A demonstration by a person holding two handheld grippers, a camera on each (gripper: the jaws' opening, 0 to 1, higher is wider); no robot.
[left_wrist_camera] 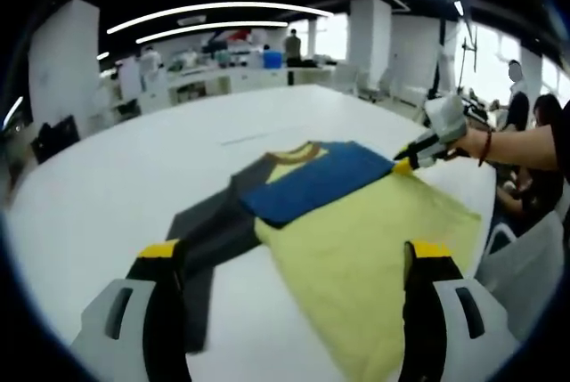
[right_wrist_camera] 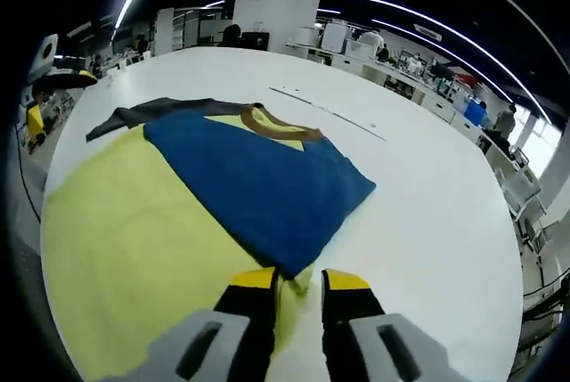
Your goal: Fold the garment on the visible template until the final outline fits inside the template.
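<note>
Garment (left_wrist_camera: 356, 239) lies flat on white desk (left_wrist_camera: 107, 195); blue sleeve (right_wrist_camera: 258, 191) already folded across yellow body. Right gripper (right_wrist_camera: 297, 286) narrow, pinching yellow edge. Left gripper (left_wrist_camera: 294, 262) wide, holding nothing. Gray sleeve (left_wrist_camera: 209, 244) unfolded; more folds left. Template not discernible.

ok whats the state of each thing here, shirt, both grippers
shirt: lying flat on the white table, blue sleeve folded in over the yellow body, grey sleeve spread out
right gripper: jaws nearly closed, pinching the yellow edge of the shirt
left gripper: jaws wide apart above the shirt, holding nothing
</note>
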